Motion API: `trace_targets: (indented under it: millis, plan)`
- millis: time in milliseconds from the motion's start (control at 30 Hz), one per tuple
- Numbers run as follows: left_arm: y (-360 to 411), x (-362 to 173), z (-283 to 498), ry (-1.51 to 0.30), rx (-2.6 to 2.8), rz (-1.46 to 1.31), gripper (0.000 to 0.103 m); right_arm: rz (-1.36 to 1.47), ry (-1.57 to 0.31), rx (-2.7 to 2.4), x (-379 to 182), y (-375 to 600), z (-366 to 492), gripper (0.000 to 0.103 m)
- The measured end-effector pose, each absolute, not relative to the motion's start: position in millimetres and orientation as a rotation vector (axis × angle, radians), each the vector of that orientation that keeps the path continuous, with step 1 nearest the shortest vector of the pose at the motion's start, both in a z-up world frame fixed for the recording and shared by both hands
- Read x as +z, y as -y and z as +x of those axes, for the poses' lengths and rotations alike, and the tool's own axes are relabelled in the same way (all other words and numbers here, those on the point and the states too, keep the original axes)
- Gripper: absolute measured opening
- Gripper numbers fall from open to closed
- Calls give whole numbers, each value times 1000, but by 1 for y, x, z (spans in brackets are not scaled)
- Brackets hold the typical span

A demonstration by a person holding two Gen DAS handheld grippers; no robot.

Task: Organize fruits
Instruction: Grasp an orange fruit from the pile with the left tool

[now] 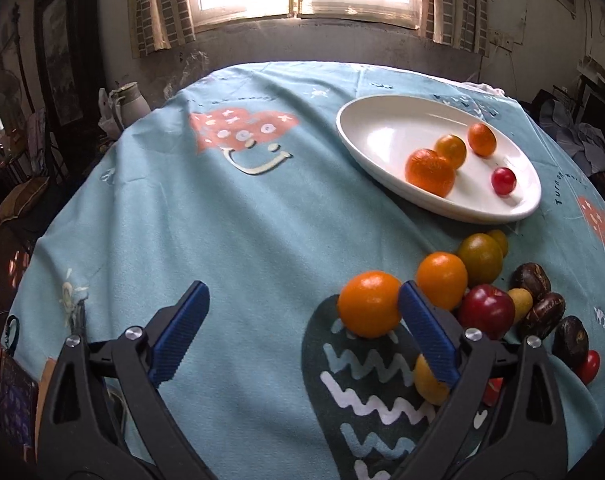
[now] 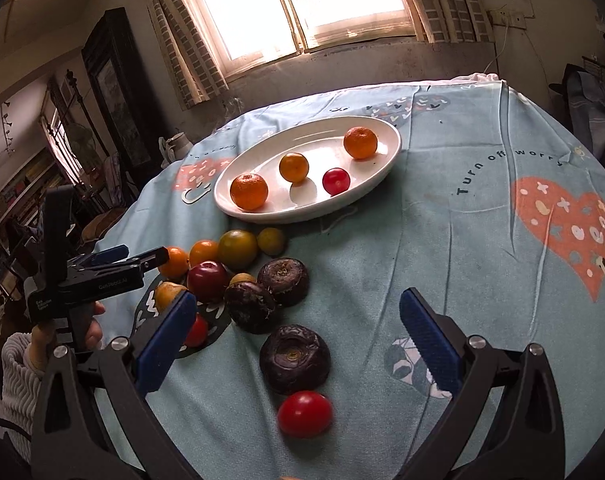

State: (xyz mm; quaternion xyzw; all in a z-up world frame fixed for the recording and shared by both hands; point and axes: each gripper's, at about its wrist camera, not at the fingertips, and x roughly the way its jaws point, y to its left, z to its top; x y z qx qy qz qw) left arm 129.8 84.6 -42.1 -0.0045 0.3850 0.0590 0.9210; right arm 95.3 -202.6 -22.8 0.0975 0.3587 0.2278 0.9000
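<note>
**Sorting under way: four fruits plated, the pile waits**

Nearest the front edge of the table (image 2: 462, 240), the right gripper (image 2: 298, 320) hangs spread and empty over a red tomato (image 2: 304, 414) and a dark chestnut-like fruit (image 2: 295, 358). The left gripper (image 1: 302, 312), also spread, has its right finger touching an orange (image 1: 369, 304) at the pile's edge. Farther back, the white plate (image 2: 386, 160) holds three oranges and a small red fruit. Likely next: centre the jaws around one fruit, close gently, and carry it to the plate.
</note>
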Motion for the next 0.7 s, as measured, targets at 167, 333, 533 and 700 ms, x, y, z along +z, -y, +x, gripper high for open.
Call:
trace_targets:
  millis: [167,333,533,700]
  plan:
    - [-73,-43,128,-803,50,28,97,217,-720,484,-20,204,94,102]
    - [-71,-49,137,-839,61,40,97,211,-732,465,-22,204,95,102]
    - [-75,-55,147,-885,41,4,71,220,-738,451,-23,206,97,102]
    - [-70,-58,150,-891,-3,-5,57,219,-740,449,-24,206,97,102]
